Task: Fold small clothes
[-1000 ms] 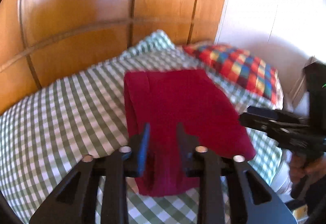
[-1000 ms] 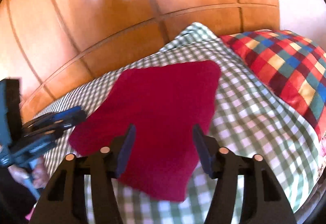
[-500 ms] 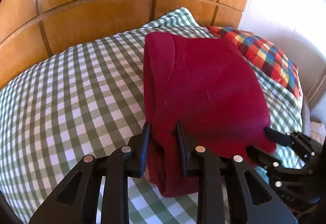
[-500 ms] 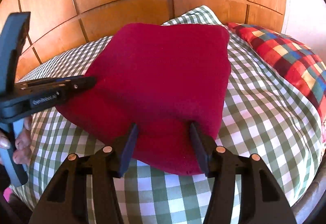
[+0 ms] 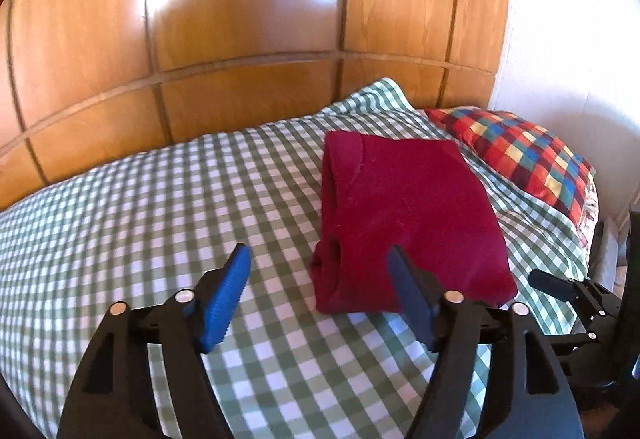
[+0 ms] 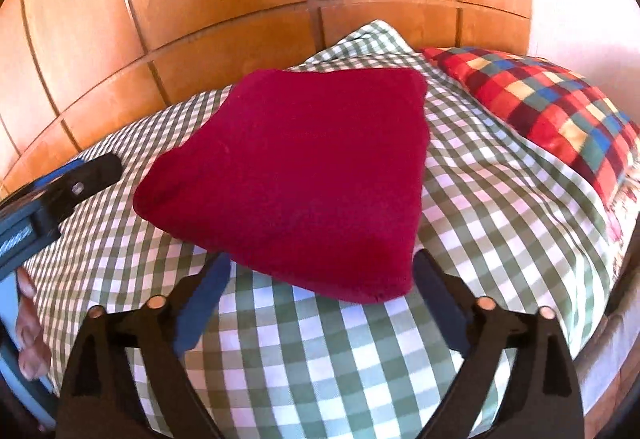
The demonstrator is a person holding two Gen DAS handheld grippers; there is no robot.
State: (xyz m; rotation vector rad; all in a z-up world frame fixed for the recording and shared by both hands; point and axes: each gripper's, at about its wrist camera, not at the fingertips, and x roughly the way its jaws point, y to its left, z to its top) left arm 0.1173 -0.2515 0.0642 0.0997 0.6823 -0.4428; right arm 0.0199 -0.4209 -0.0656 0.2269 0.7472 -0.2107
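1. The left gripper [image 5: 320,291] hangs over the green-and-white checked bedsheet [image 5: 160,215] with its jaws spread wide, holding nothing.
2. The folded dark red fleece garment [image 5: 404,223] lies flat on the sheet just ahead of the left gripper and a little to its right, apart from the fingers.
3. The right gripper [image 6: 320,291] is also spread and empty, with the garment's near corner just ahead between its tips.
4. Risk: either fingertip could snag the thick, soft bundle, dragging its loose left-hand layers open.
5. A red, blue and yellow checked pillow [image 6: 560,111] lies far right.
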